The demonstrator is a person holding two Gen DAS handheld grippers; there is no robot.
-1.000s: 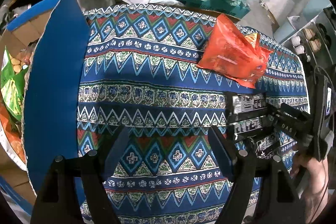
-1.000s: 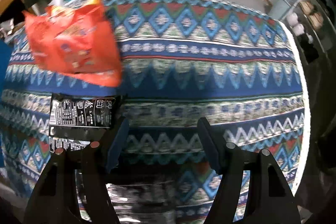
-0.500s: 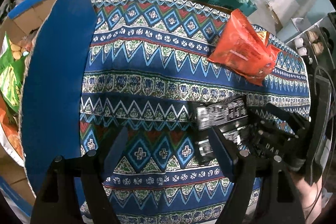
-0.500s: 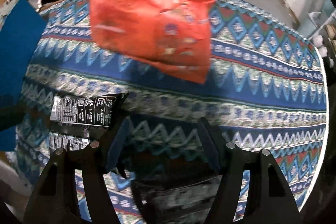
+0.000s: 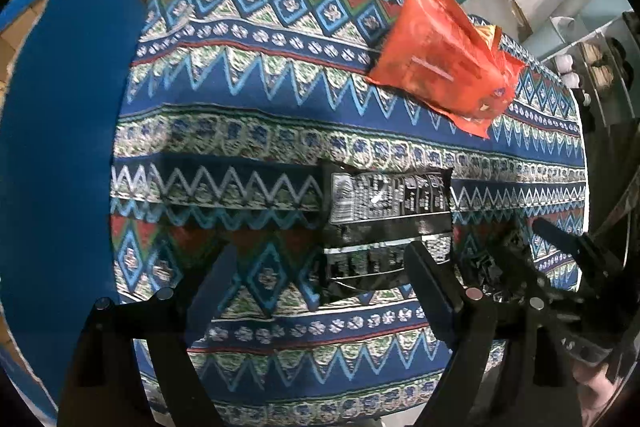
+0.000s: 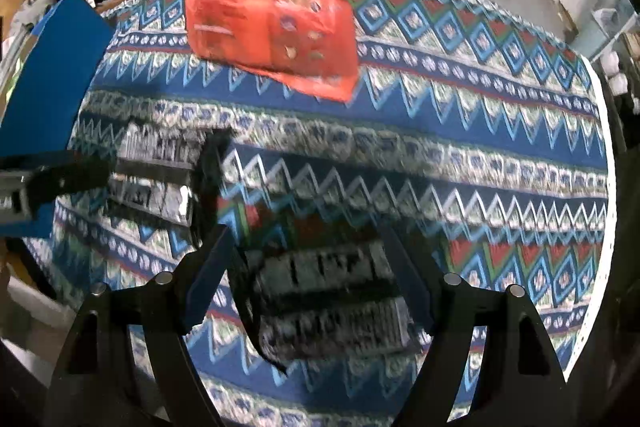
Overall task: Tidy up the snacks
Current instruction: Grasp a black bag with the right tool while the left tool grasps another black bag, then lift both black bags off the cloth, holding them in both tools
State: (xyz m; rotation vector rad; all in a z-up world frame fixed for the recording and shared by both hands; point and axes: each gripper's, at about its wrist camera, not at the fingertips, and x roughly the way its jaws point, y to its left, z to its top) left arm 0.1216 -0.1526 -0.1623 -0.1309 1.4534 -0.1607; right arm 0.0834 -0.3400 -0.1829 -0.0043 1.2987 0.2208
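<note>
Both my grippers, left [image 5: 316,267] and right [image 6: 308,255], have just been opening wide over the patterned cloth [image 5: 260,131]; only my right view shows a 2nd black packet [image 6: 332,311] between its fingers, unpressed.

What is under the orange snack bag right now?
The orange snack bag lies flat on the patterned tablecloth, near the far edge. Only cloth shows around its edges. Whatever is directly beneath it is covered, so I cannot tell whether anything else is there.
</note>
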